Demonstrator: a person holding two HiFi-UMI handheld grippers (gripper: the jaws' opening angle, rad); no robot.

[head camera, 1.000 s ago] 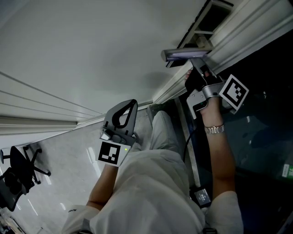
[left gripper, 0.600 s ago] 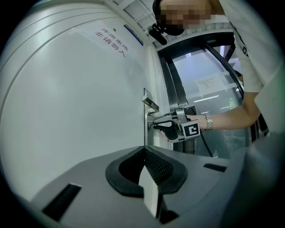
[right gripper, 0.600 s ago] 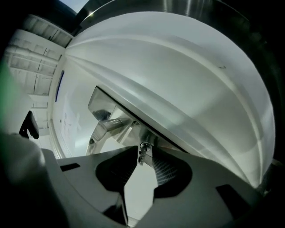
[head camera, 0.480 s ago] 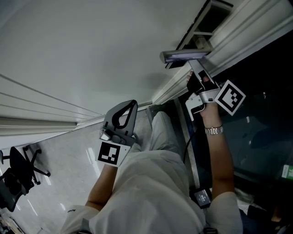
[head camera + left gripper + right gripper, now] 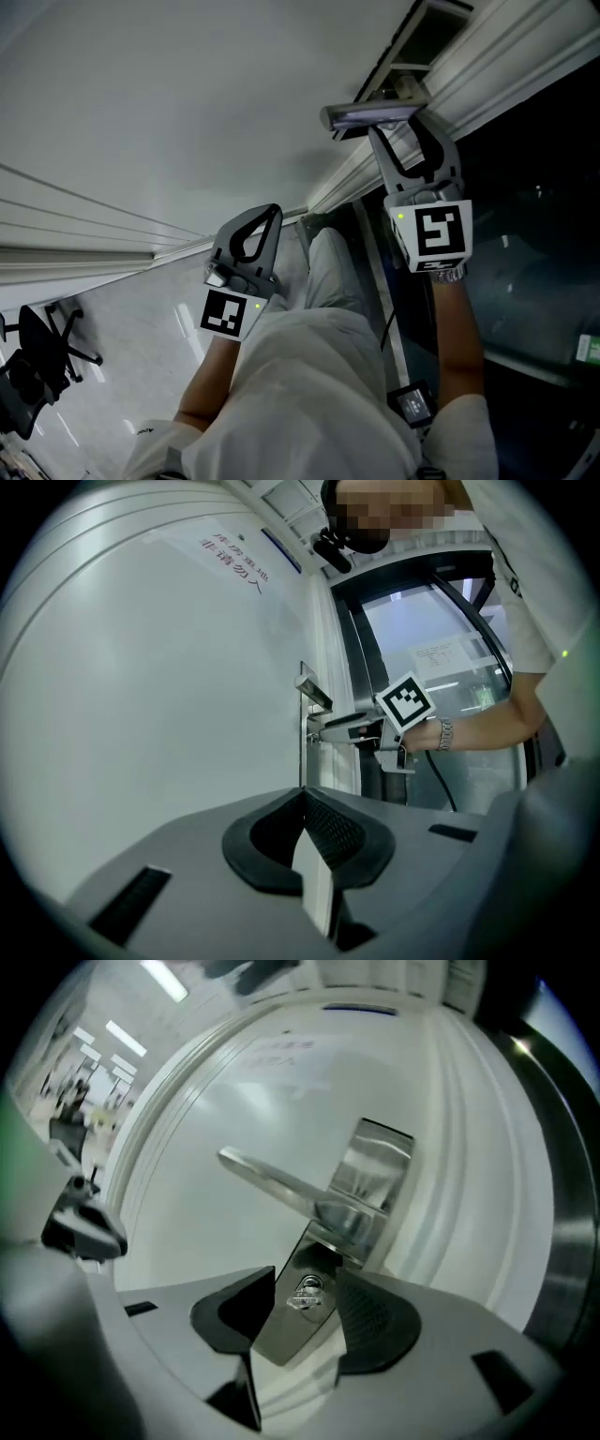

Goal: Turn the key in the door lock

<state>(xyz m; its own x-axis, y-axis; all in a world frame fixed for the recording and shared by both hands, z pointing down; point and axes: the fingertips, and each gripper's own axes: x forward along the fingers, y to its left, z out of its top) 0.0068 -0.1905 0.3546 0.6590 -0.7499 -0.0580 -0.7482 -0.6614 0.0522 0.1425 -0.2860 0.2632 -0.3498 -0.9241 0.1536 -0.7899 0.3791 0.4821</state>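
White door (image 5: 187,94): right claw (image 5: 403,139) jaws just spreading, tiny blurred key (image 5: 307,1295) between, untouched; left claw (image 5: 306,834) closed, empty.

From overhead the key (image 5: 307,1294) is hidden behind the handle (image 5: 370,114) and the right hand-held gripper (image 5: 398,131), whose jaws have just been opening; it shows only in the right gripper view, between those jaws and clear of both, small and blurred; a dark thing (image 5: 82,1227) at that view's left is too blurred to name; red print (image 5: 230,560) on the door (image 5: 141,667) and a posted sheet (image 5: 441,656) are too small to read; a chair (image 5: 37,361) and a green label (image 5: 587,349) are cut off by the edges.
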